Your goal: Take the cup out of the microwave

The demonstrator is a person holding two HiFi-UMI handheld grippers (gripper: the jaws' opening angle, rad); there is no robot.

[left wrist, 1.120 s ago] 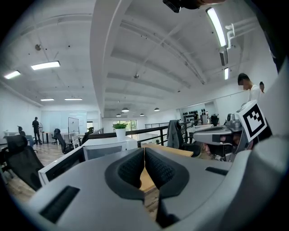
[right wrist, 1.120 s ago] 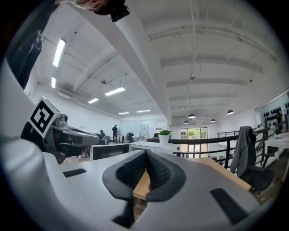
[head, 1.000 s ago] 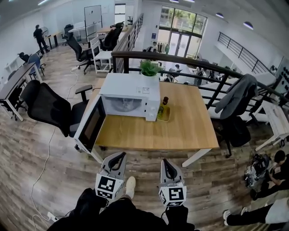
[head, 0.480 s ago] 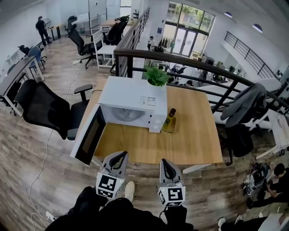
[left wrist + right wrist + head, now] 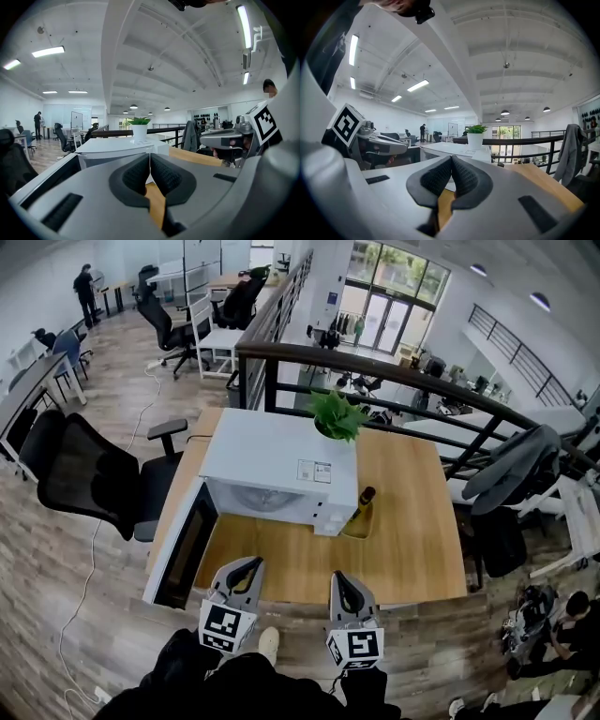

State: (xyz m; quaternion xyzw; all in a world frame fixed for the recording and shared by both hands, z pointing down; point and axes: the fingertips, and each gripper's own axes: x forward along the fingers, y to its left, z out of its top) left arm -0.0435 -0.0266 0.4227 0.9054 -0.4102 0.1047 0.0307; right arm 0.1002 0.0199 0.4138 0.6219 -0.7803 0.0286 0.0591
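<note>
A white microwave stands on the wooden table, its door swung wide open to the left. No cup shows from above; the cavity is mostly hidden under the microwave's top. My left gripper is shut and empty over the table's near edge, in front of the open cavity. To its right my right gripper is shut and empty too. The left gripper view has its closed jaws level with the microwave. In the right gripper view the shut jaws face the microwave and the plant.
A potted plant stands on the microwave. A dark bottle on a small tray is right of it. A black office chair is left of the table, a dark railing behind, a jacket-draped chair at right.
The table and microwave have come nearer and lower in the head view. Both grippers, still shut, have gone from over the floor to the table's near edge.
</note>
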